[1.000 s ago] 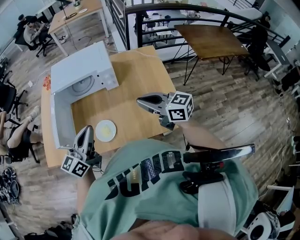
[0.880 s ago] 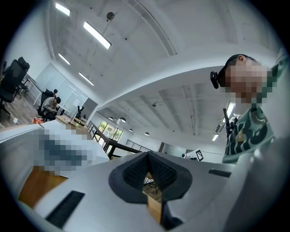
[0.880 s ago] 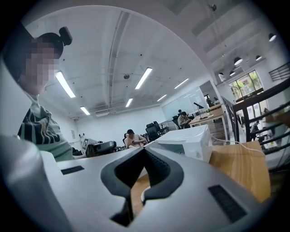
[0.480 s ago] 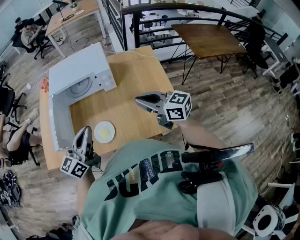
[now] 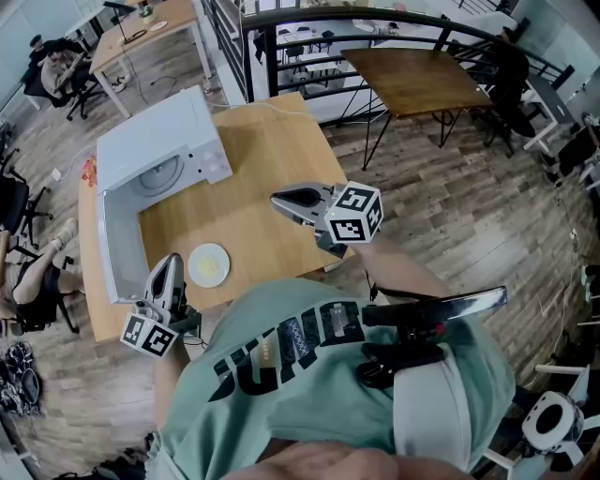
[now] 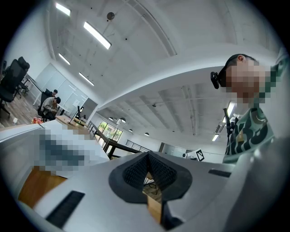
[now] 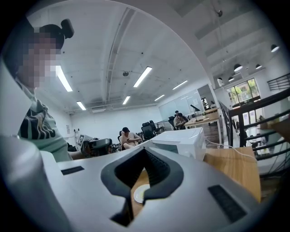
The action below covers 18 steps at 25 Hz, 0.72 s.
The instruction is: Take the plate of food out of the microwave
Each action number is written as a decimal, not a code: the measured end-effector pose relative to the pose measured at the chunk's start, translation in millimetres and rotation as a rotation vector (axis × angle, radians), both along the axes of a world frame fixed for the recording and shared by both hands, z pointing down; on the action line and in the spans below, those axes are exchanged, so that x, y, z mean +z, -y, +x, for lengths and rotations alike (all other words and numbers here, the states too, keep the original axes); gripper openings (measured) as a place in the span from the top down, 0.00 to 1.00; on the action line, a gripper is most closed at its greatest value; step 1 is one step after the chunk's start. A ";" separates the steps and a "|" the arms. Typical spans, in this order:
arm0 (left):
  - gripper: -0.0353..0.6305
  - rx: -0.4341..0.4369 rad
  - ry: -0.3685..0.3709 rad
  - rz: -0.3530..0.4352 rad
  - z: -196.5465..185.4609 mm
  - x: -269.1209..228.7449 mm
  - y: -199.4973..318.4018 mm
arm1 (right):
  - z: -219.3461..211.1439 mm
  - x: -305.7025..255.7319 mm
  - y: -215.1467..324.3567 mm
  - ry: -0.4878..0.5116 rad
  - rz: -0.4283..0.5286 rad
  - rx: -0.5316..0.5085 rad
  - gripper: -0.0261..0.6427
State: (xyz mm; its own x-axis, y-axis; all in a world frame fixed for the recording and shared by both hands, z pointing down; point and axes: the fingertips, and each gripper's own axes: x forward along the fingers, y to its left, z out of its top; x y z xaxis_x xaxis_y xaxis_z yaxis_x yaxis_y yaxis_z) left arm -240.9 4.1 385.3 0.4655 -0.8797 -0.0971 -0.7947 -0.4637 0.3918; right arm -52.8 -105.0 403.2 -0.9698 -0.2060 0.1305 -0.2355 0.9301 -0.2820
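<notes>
A white plate of yellowish food (image 5: 208,264) lies on the wooden table (image 5: 272,150), just in front of the white microwave (image 5: 164,141). The microwave's door (image 5: 117,246) hangs open to the left and its turntable shows inside. My left gripper (image 5: 169,260) hovers at the table's near left corner, beside the plate, jaws shut and holding nothing. My right gripper (image 5: 277,200) hangs over the table's right part, to the right of the plate, also shut and empty. In the right gripper view the plate (image 7: 141,192) shows beyond the closed jaws, with the microwave (image 7: 181,140) behind it.
A black railing (image 5: 375,23) runs behind the table, with a brown table (image 5: 422,80) beyond it. Office chairs and seated people are at the far left (image 5: 56,56). The person's torso (image 5: 319,375) fills the bottom of the head view.
</notes>
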 end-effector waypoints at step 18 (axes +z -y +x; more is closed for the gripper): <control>0.94 0.000 -0.001 -0.004 0.7 2.1 -1.4 | 2.4 0.5 -1.2 0.003 -0.014 0.000 0.95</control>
State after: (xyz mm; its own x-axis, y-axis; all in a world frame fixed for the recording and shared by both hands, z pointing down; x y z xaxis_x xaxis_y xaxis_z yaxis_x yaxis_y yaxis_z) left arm -240.2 5.5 387.4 0.4658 -0.8798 -0.0946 -0.7939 -0.4627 0.3945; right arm -50.4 -103.9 403.7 -0.9701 -0.2044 0.1309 -0.2350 0.9259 -0.2958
